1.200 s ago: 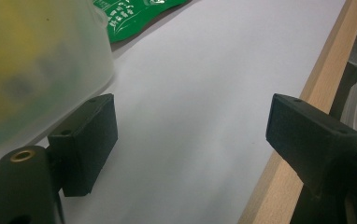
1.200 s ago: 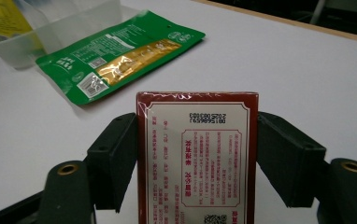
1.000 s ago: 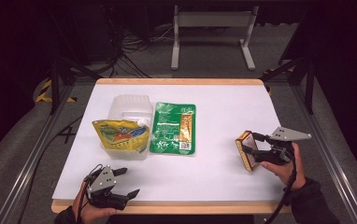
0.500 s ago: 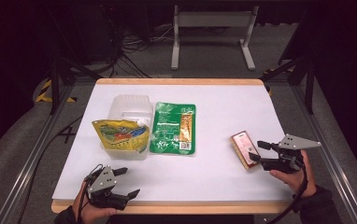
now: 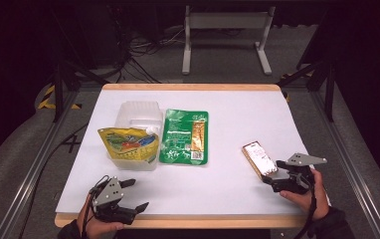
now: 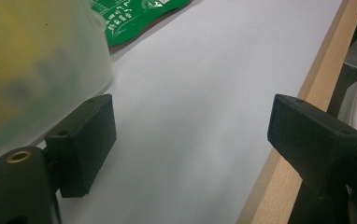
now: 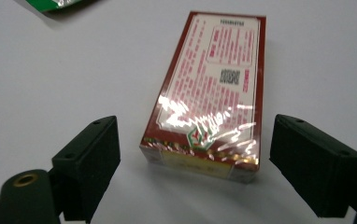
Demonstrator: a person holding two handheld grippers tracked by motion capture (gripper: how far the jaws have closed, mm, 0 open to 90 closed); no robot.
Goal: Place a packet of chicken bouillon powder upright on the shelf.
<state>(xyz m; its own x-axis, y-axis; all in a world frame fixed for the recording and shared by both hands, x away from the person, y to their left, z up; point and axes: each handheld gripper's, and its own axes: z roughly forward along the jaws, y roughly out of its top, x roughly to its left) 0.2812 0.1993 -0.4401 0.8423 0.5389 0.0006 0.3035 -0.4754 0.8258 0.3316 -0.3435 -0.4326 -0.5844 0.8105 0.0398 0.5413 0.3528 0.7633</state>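
A red, cellophane-wrapped box (image 5: 259,158) lies flat on the white table (image 5: 237,124) at about four o'clock in the high view, printed label facing up, just ahead of the right gripper (image 5: 272,175), whose jaws have just been opening and now stand spread wide. In the right gripper view the box (image 7: 211,93) lies lengthwise between and beyond the two black pads (image 7: 90,163), its near end level with their tips and neither pad touching it. The person's right hand (image 5: 305,194) grasps that tool near the table's front right corner. At about seven o'clock, the left gripper (image 5: 137,194) rests near the front wooden edge with its jaws also spread and nothing between them; the left gripper view shows bare white tabletop in the gap, with a translucent plastic container (image 6: 36,60) just beside the left pad. In the high view that container (image 5: 136,129) stands at about ten o'clock, a yellow pouch (image 5: 127,144) propped upright against its near side, and a green packet (image 5: 184,137) lies flat just to its right, near the table's centre and well apart from the box.
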